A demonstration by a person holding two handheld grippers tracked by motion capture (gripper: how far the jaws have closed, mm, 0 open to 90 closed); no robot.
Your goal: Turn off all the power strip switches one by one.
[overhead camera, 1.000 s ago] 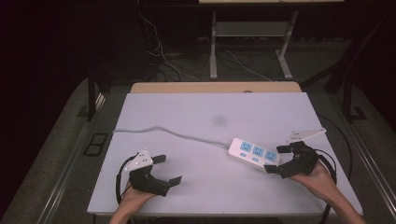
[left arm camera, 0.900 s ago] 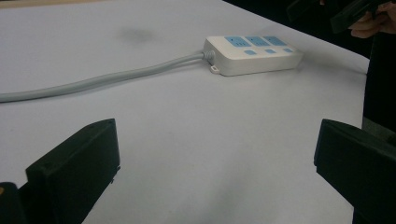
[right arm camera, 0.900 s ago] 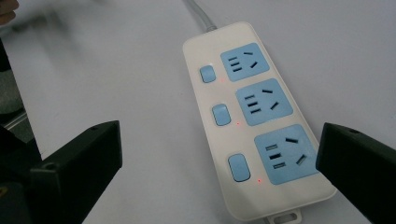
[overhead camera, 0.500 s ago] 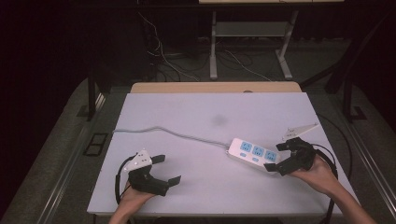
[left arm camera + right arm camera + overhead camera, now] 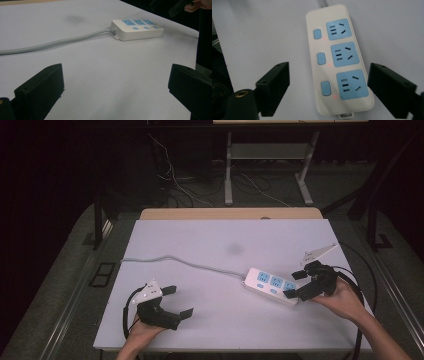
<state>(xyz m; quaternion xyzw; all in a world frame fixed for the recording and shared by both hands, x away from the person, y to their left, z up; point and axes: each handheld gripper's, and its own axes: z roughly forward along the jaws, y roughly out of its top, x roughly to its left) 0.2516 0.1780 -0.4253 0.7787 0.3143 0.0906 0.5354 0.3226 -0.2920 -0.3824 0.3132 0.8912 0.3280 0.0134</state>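
Two jaws of the right gripper (image 5: 300, 283) stand spread, grasping nothing, one on each side of the strip's (image 5: 339, 60) near end; over the past second this gripper has edged in over that end, which suggests a grasp or a switch press is close. Left gripper (image 5: 172, 301), jaws also released, rests unmoved near the desk's (image 5: 210, 235) front edge, well apart from the strip. Three red lamps glow beside the switches; no brand or lettering is legible.

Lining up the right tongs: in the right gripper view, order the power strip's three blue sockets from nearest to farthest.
1. Bottom socket, between the open right tongs.
2. Middle socket, further up the power strip.
3. Top socket, at the cable end.
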